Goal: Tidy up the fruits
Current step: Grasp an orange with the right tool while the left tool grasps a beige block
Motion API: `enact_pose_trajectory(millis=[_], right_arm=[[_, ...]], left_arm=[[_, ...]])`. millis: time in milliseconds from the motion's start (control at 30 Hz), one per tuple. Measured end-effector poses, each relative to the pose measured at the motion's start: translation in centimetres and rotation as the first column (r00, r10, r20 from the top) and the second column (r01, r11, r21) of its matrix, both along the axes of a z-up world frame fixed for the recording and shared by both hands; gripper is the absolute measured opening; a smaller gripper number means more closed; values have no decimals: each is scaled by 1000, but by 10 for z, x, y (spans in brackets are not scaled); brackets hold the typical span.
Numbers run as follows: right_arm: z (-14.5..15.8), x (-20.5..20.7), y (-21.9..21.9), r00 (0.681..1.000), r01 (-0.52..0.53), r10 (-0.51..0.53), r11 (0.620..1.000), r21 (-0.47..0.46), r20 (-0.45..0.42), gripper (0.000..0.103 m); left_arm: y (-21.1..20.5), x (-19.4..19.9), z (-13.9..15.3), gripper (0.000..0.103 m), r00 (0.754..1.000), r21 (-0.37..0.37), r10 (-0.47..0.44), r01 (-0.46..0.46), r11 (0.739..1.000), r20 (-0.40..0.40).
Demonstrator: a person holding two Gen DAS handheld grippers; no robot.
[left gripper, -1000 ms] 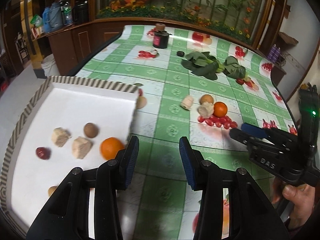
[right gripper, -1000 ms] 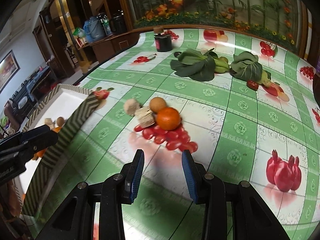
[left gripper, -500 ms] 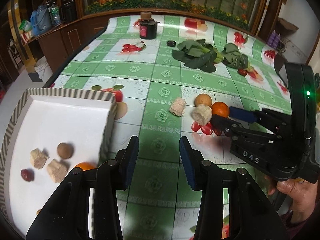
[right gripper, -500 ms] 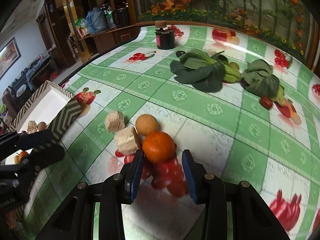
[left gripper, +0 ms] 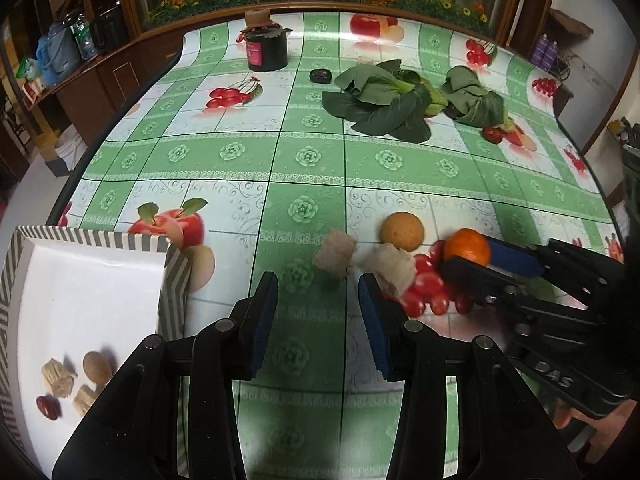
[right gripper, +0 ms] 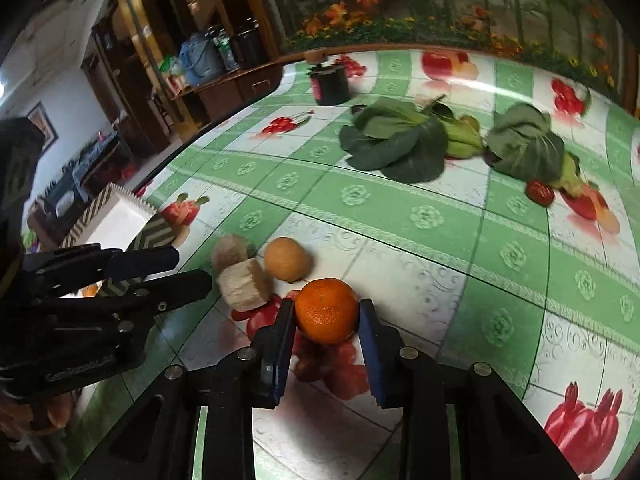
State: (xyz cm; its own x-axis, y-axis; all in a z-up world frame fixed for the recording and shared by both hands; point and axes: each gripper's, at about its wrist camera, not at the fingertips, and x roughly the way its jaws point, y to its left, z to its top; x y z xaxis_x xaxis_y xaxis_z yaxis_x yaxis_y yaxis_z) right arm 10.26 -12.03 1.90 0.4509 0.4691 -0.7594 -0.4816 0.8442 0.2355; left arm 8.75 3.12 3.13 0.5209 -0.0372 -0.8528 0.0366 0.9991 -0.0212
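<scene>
An orange (right gripper: 328,310) lies on the green checked tablecloth between the open fingers of my right gripper (right gripper: 326,316); the pads look close to its sides, not clearly pressing. It also shows in the left wrist view (left gripper: 468,246). Beside it lie a tan round fruit (right gripper: 286,259), two beige chunks (right gripper: 244,290) (left gripper: 335,258) and red cherry tomatoes (left gripper: 426,286). My left gripper (left gripper: 318,300) is open and empty, just short of the chunks. A striped white tray (left gripper: 92,240) at the left holds several small fruits (left gripper: 97,367).
Two leafy greens (left gripper: 384,100) (left gripper: 476,100), a red date (left gripper: 493,134), a dark jar (left gripper: 267,46) and a small black object (left gripper: 321,76) lie at the far side. The table edge curves along the left.
My right gripper moved forward so the orange now sits between its fingers. My left gripper moved forward and right, away from the tray, toward the beige chunks.
</scene>
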Motion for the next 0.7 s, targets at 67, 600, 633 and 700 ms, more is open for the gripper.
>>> enact_pose_trajectory(millis=[67,600,633,700], right_arm=[[0,1,-4,1000,8,-7,1000,16,-6,31],[0,-2,0,1000,-14,14,1000,16,3,31],[1,-3,0,1000,-16,16,1000,17,3,31],[2,-5,1,1000,-18,18,1000,18,6,31]], left_arm=[[-1,4,-3,41,1000,2,-2,2,1000,-8],[-1,16,-14,25,1000,-24,5,-4,1000,5],[0,14,-13,22,1000,-31,7,-7,999,5],[1,8,-9,22,1000,-40,10,-9,999,20]])
